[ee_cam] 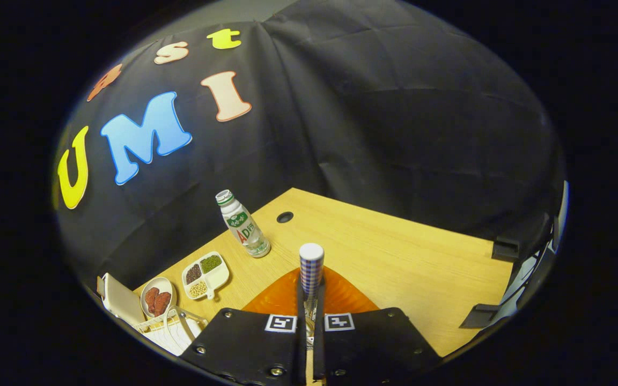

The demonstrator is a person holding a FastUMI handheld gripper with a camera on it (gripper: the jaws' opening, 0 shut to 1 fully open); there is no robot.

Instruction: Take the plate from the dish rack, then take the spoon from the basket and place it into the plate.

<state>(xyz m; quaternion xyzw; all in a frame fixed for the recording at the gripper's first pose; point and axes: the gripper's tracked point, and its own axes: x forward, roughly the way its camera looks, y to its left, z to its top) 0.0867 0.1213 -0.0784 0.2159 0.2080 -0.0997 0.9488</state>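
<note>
Fingers nearly closed, pinching a checked blue-and-white spoon handle upright between them, carried over the orange ribbed plastic plate lying flat on the wooden desk just ahead. Judged: ready to lower. White wire basket beside; bottle well apart; desk open beyond.

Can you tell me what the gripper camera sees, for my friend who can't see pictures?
The gripper holds a spoon by its checked handle, standing up over an orange plate on a wooden table. Beyond are a bottle, a beans tray and a small dish.
</note>
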